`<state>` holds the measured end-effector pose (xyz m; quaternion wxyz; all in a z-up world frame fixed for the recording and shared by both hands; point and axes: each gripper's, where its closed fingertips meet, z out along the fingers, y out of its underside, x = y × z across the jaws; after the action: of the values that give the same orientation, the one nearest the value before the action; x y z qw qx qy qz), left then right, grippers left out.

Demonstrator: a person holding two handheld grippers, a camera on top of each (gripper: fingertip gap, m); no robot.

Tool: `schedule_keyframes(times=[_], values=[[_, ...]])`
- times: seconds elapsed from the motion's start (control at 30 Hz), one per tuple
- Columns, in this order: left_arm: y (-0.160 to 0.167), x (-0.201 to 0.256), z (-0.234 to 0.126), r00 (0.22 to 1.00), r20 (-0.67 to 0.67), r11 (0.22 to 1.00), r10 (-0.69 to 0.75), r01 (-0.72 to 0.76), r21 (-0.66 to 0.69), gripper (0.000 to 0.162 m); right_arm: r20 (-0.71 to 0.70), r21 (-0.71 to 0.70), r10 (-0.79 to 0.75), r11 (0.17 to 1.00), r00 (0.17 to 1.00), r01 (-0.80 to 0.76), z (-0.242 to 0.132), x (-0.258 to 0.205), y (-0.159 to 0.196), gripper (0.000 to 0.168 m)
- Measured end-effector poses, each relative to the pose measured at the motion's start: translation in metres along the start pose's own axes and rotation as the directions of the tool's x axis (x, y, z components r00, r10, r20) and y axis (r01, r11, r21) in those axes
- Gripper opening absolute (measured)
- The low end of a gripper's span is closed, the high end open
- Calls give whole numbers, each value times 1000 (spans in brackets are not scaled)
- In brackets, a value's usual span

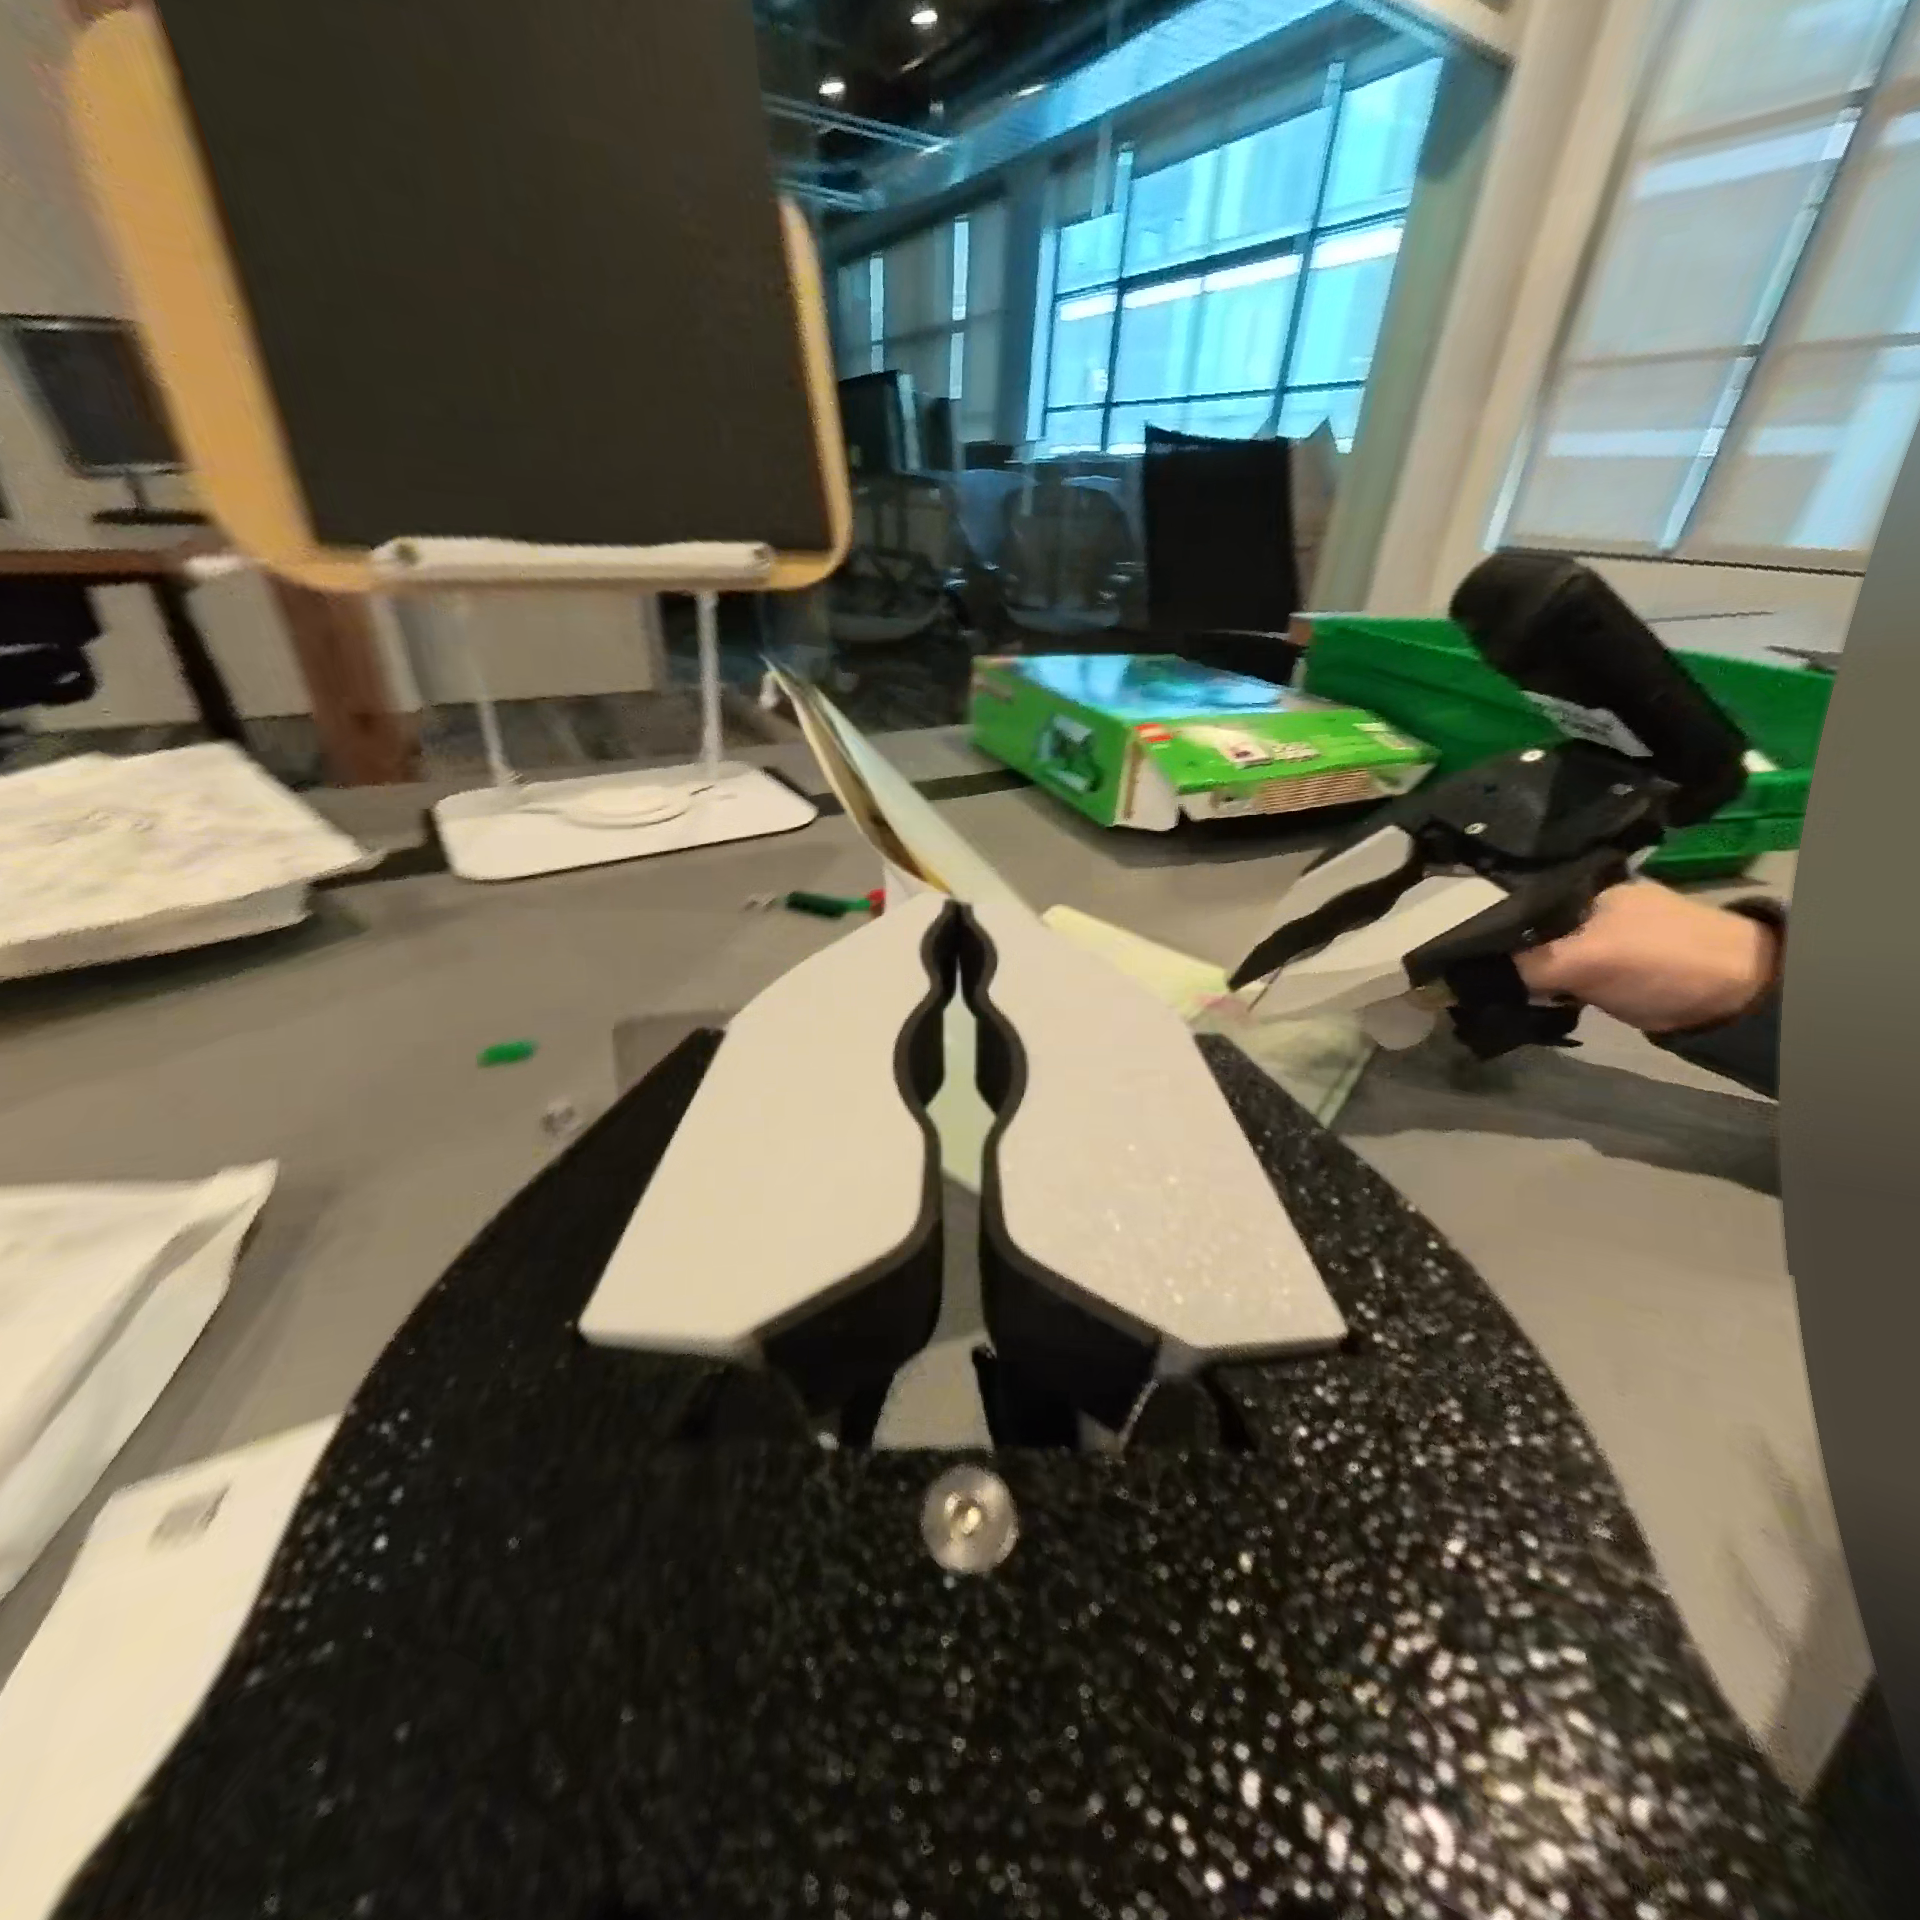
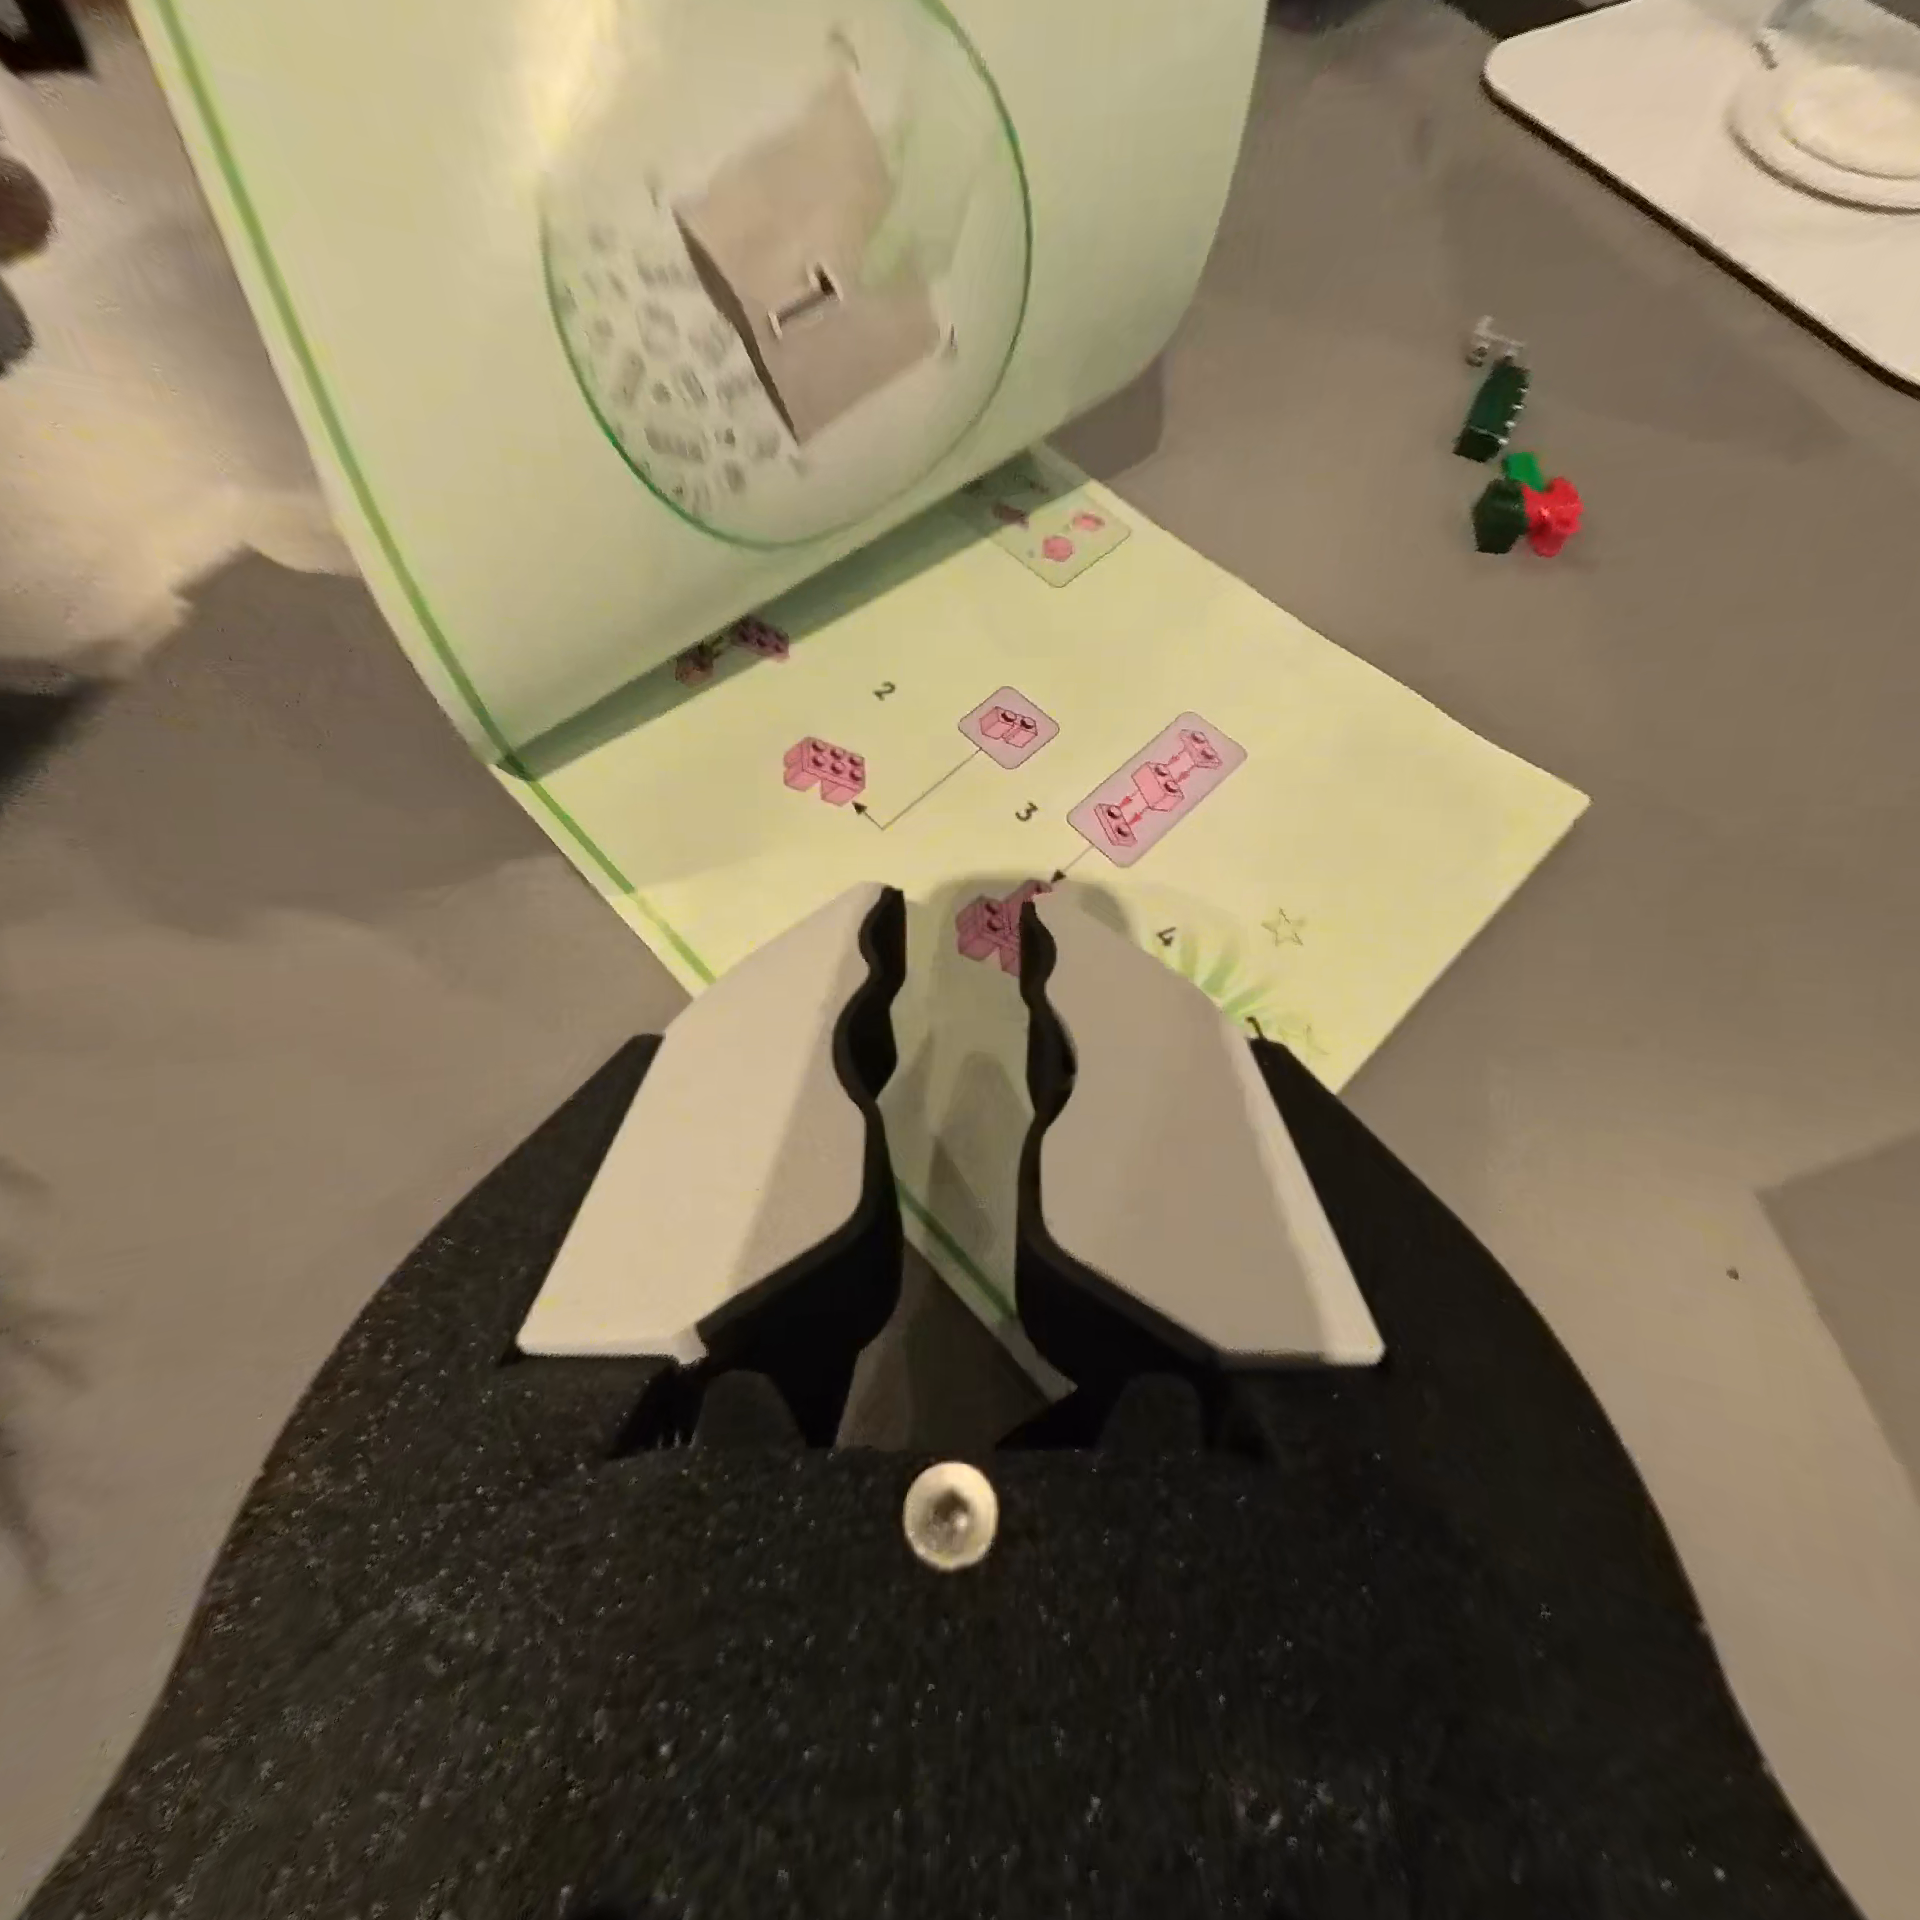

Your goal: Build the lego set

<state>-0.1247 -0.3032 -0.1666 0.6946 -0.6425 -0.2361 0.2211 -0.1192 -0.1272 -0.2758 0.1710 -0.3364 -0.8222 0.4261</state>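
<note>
- Left tool (image 1: 958,914), in the left wrist view, is clenched on a lifted page of the instruction booklet (image 1: 883,790); the page runs edge-on up and away from the tips.
- Farther right in the same view, the right tool (image 1: 1262,971) is held by a hand (image 1: 1652,961) with its tips down at the booklet's flat part on the grey surface (image 1: 436,997); whether those tips press the paper is hard to tell.
- Behind it sit the green set box (image 1: 1174,743) and green trays (image 1: 1621,686); a small green piece (image 1: 506,1052) lies loose on the surface, and a white stand base (image 1: 623,816) is well apart at the back.
- Right wrist view: the right tool (image 2: 961,904) is released, with a clear gap between its fingers, hovering low over the open booklet (image 2: 1039,748) at its printed pink brick diagrams.
- The turned page (image 2: 727,260) curls upward in a big arc above the flat sheet.
- A few loose green and red pieces (image 2: 1522,504) lie near the booklet's right side.
- Risk, as I judge it: pulling the page with nothing pinning the flat sheet could drag the whole booklet, crease or tear the page, or sweep it into the loose pieces.
</note>
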Motion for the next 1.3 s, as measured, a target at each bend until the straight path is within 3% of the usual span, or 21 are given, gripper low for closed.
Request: schedule_keyframes(times=[0.27,0.37,0.53,0.6,0.67,0.7,0.8,0.9,1.1,1.3], values=[[27,-40,-58,974,218,991,-61,85,-102,0,57,-162,-144,975,988,151,32,-8,5,23],[41,-51,-74,965,246,977,-90,134,-167,0,40,-232,-201,951,979,205,38,-5,11,20],[64,-65,-95,959,250,928,-133,209,-309,1,47,-266,-165,949,985,171,42,-6,10,11],[63,-79,-104,948,308,921,-82,191,-340,15,32,-281,-157,946,987,160,43,-4,9,9],[58,-96,-111,918,396,912,22,144,-384,47,16,-292,-152,944,988,150,44,-4,9,8],[52,-101,-111,906,419,913,64,116,-391,52,7,-297,-145,944,989,140,44,-3,9,8],[34,-97,-93,914,395,929,88,67,-364,54,-29,-306,-107,947,994,93,44,-1,9,6],[26,-71,-56,957,281,939,71,31,-343,54,-79,-322,-94,945,993,64,42,5,11,0],[33,-10,16,998,24,929,60,-47,-367,55,-152,-366,-24,930,988,-33,23,16,25,1],[41,11,46,995,-76,928,61,-85,-364,52,-152,-389,40,916,988,-97,-9,21,45,4]])
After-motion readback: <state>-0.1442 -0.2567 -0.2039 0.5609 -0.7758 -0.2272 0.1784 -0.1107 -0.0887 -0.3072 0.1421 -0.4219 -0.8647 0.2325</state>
